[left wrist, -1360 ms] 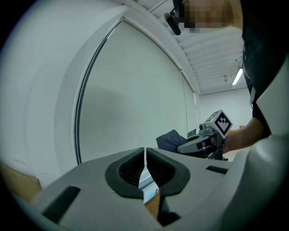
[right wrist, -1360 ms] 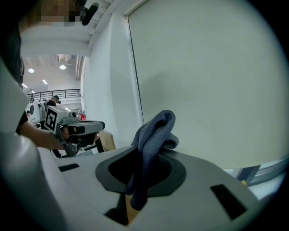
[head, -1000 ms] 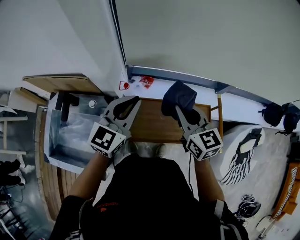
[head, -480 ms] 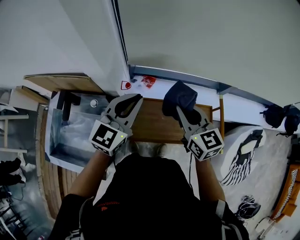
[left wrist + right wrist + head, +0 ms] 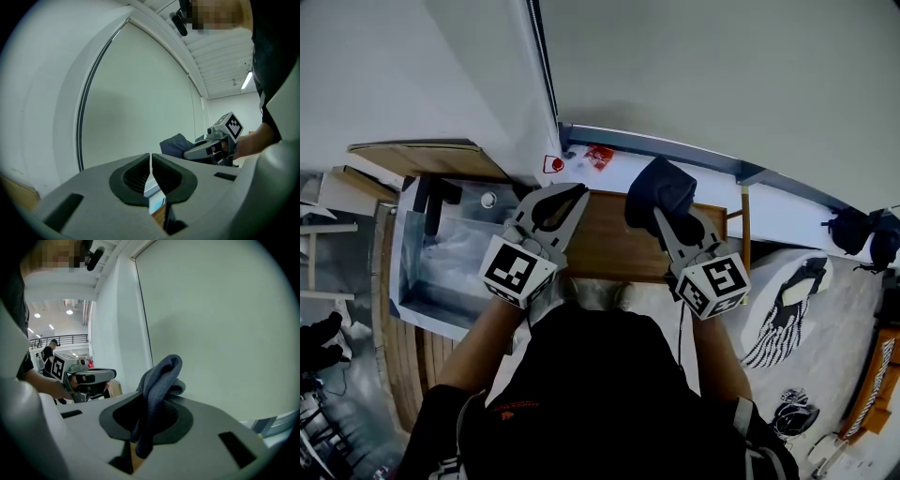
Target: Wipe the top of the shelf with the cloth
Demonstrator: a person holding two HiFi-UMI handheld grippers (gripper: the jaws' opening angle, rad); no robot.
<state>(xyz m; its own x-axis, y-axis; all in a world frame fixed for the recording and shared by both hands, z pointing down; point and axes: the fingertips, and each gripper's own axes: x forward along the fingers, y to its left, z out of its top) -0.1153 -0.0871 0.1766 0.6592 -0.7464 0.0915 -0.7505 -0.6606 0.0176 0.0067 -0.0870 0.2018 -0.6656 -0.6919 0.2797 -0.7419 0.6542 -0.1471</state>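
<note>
**Cloth held over the shelf, wipe yet to land**

Head view: the right gripper (image 5: 664, 221) holds the dark blue cloth (image 5: 660, 190) over the back right part of the wooden shelf (image 5: 605, 248), close to the wall (image 5: 722, 84). Whether the cloth touches the wood cannot be told from here. To wipe well, I would lower the bunched cloth flat onto the top and drag it in long overlapping passes from the back edge toward the front. Firm pressure should stay on the pinch so the cloth does not slip out. The left gripper (image 5: 569, 195) hovers over the shelf's left end and is best kept out of the cloth's path.

Left gripper view: its jaws are pressed together with nothing between them, only a hairline seam. The cloth and the other gripper show beyond, to the right.

Right gripper view: the jaws are clamped on a fold of the cloth. The rest bulges above the tips and a tail hangs below, against the pale wall.
</note>
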